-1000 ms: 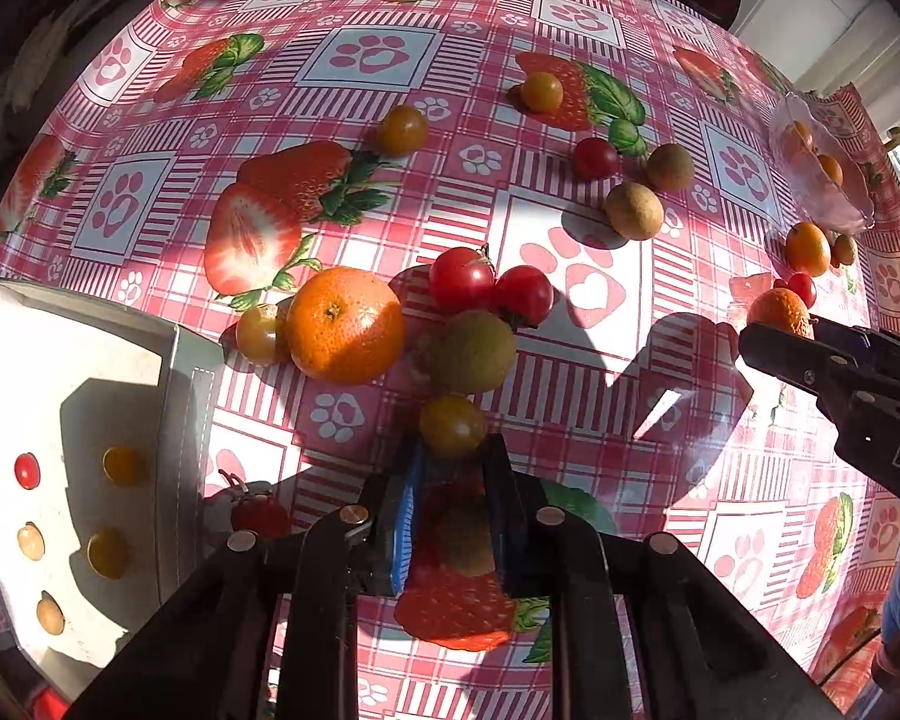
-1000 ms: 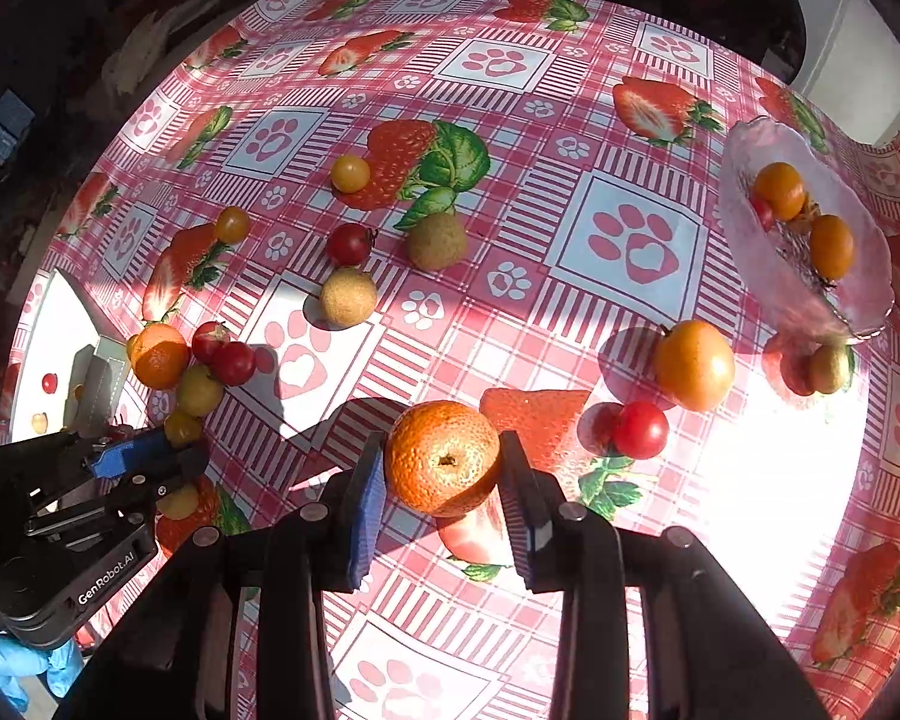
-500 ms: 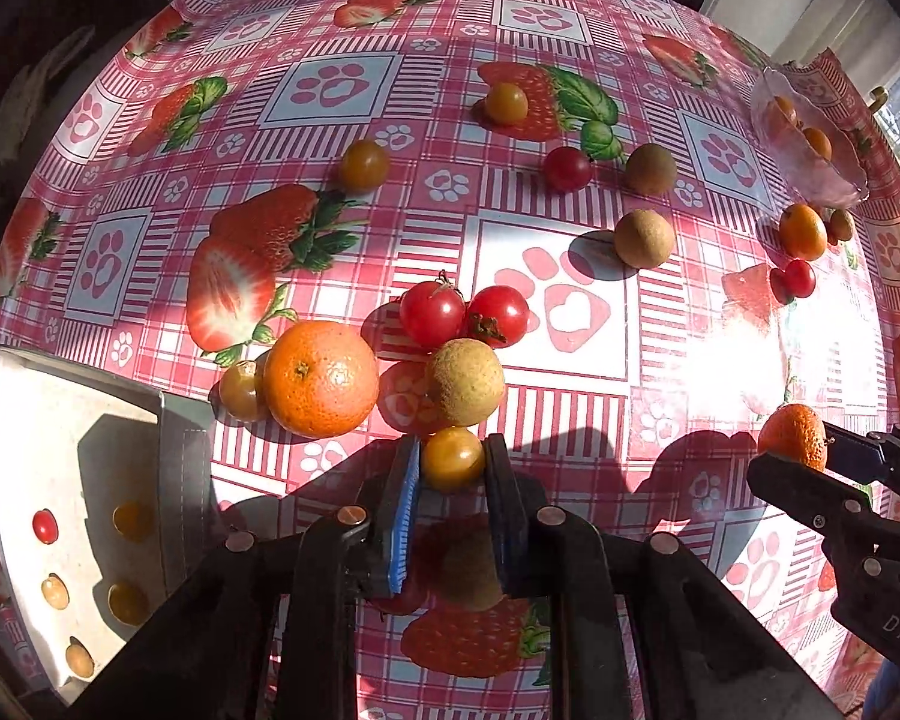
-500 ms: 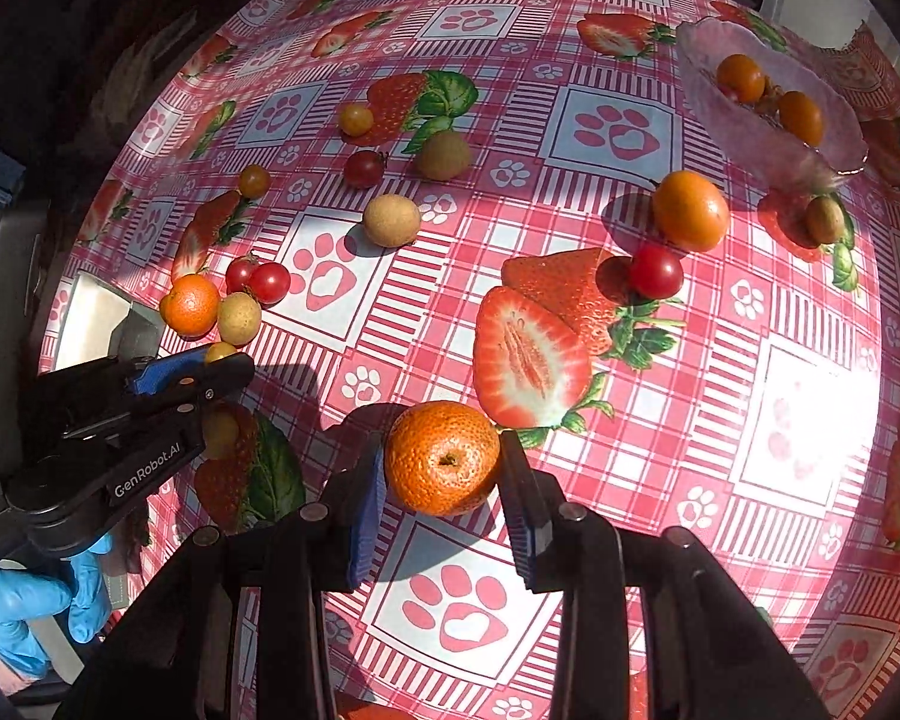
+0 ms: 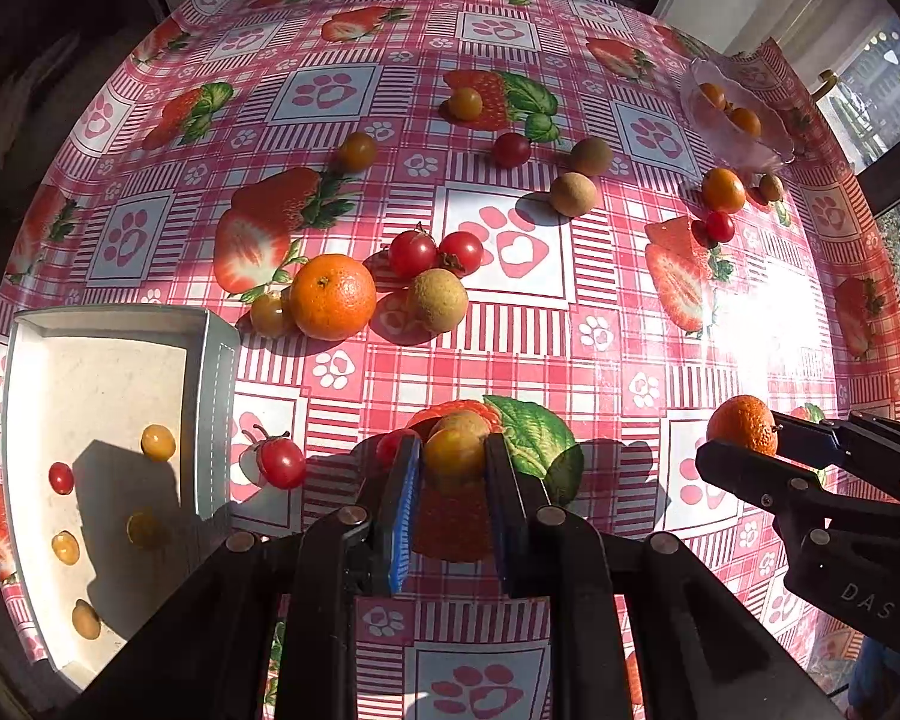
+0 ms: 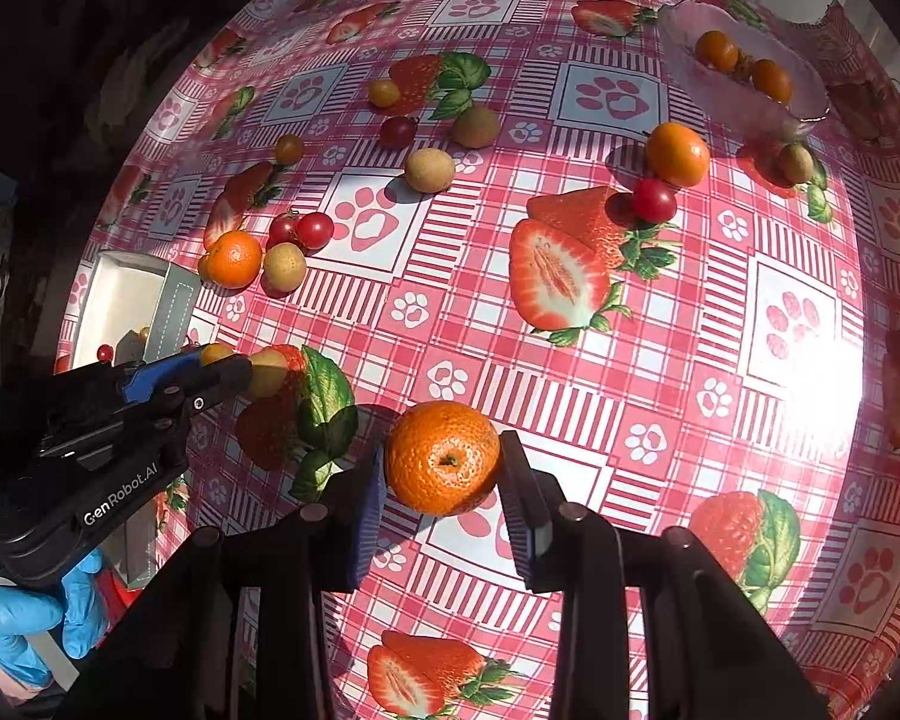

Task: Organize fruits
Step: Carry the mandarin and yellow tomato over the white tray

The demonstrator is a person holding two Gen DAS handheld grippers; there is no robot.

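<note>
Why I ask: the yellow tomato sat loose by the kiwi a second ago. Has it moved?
Yes. The yellow tomato now sits between the left gripper fingers, carried back toward the camera, away from the big orange it lay near.

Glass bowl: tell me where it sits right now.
The glass bowl sits at the table's far right edge in both wrist views, holding small orange fruits, with a loose orange fruit and a brown one just in front.
</note>
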